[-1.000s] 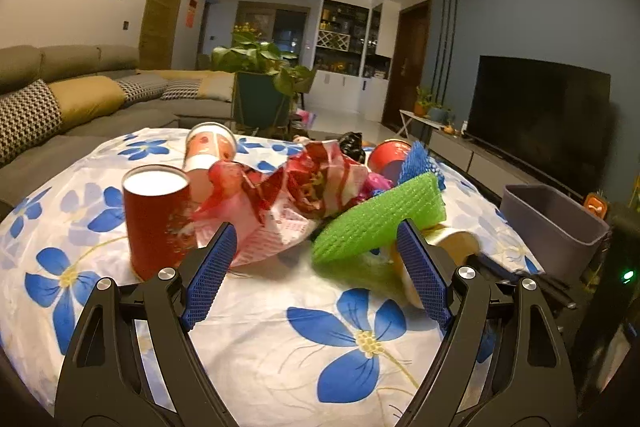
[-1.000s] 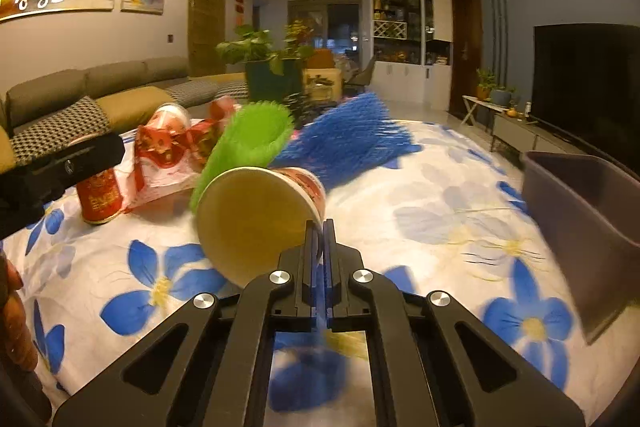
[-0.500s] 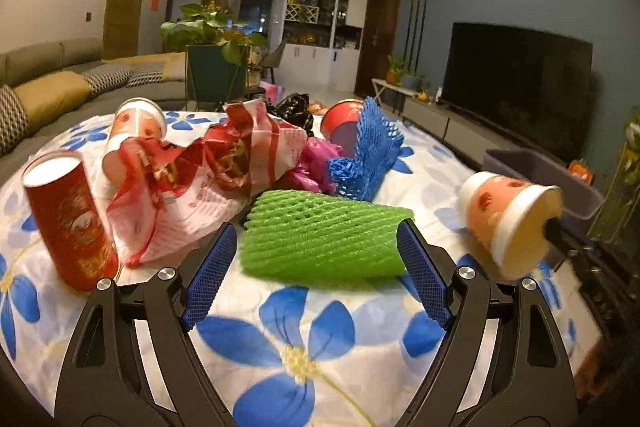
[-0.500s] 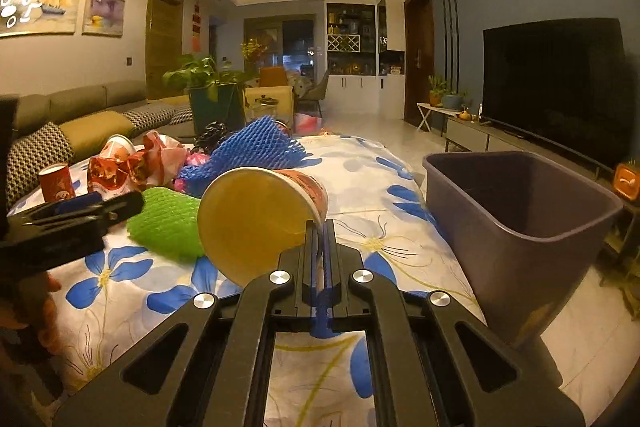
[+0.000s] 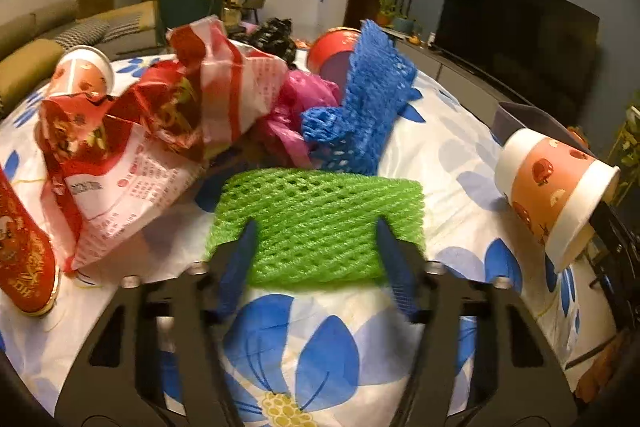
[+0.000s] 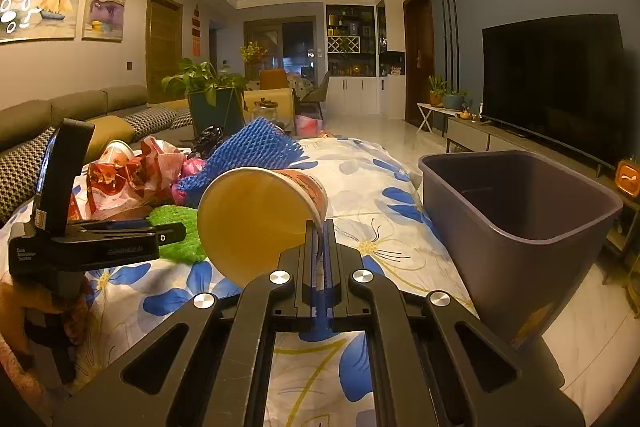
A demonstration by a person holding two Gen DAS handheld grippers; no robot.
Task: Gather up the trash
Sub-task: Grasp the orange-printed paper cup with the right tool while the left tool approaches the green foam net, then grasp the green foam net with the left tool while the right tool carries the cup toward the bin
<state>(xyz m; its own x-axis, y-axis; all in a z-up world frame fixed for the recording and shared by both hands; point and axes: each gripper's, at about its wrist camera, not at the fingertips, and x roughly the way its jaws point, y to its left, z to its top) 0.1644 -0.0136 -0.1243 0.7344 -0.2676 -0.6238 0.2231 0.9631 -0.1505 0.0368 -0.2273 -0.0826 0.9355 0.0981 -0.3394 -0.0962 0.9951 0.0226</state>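
Bin (image 6: 516, 227): grey, empty, beside table edge.
Paper cup (image 6: 256, 219): empty, rim pinched in right gripper (image 6: 319, 247), jaws pressed together.
Left gripper (image 5: 316, 263): jaws closing around green foam net (image 5: 320, 223) on table.
Change: earlier spread wide, short of the net.

Left wrist view: set low behind the left claw (image 5: 316, 227), angled down across the flowered surface (image 5: 452, 155), very near the green foam net (image 5: 320, 219). Right wrist view: set behind the right claw (image 6: 320, 239), nearly level, facing down the room, with the grey bin (image 6: 516, 223) close at right. Shared ground: the paper cup (image 5: 556, 195) (image 6: 260, 215), green net (image 6: 180, 231), blue net (image 5: 364, 107) (image 6: 248, 151) and red wrapper (image 5: 156, 131) (image 6: 128, 175); the right view also takes in the left claw (image 6: 168, 233) from the side.
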